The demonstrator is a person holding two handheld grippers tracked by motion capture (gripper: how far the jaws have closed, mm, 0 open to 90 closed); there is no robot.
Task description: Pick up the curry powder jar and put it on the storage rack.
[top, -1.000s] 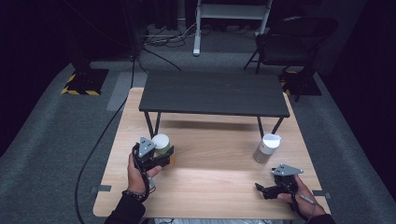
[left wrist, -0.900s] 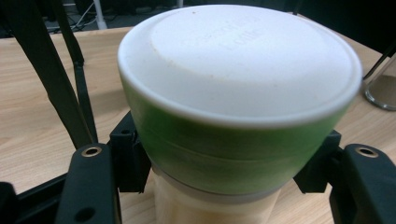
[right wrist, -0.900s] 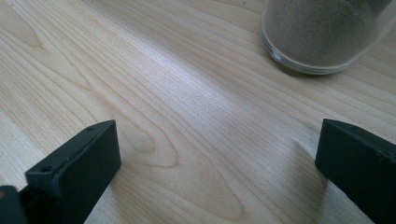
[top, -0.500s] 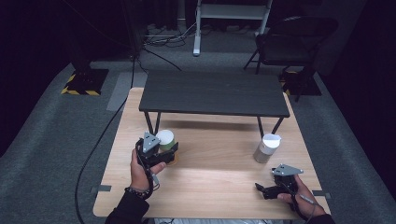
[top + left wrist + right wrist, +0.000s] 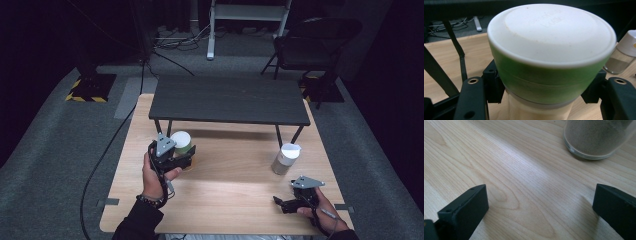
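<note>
A jar with a green band and a white lid (image 5: pixel 181 142) (image 5: pixel 551 57) stands at the table's left. My left gripper (image 5: pixel 187 156) (image 5: pixel 544 97) is shut on it, with both jaws pressed to its sides below the green band. At the right stands a glass shaker with a white cap (image 5: pixel 286 158) (image 5: pixel 596 137), holding grey powder. My right gripper (image 5: pixel 281 204) (image 5: pixel 540 207) rests low over the wooden table (image 5: pixel 230 190) near its front right corner. Its jaws are wide apart with bare wood between them, short of the shaker.
A low dark bench (image 5: pixel 230 100) spans the far half of the table, its legs behind the jar and shaker. A black cable runs off the table's left side. Beyond are a dark chair (image 5: pixel 315 40) and a white stand (image 5: pixel 250 20) on grey carpet.
My left gripper has drifted slightly right and toward the bench with the jar in its jaws. The right gripper and shaker have stayed put.
</note>
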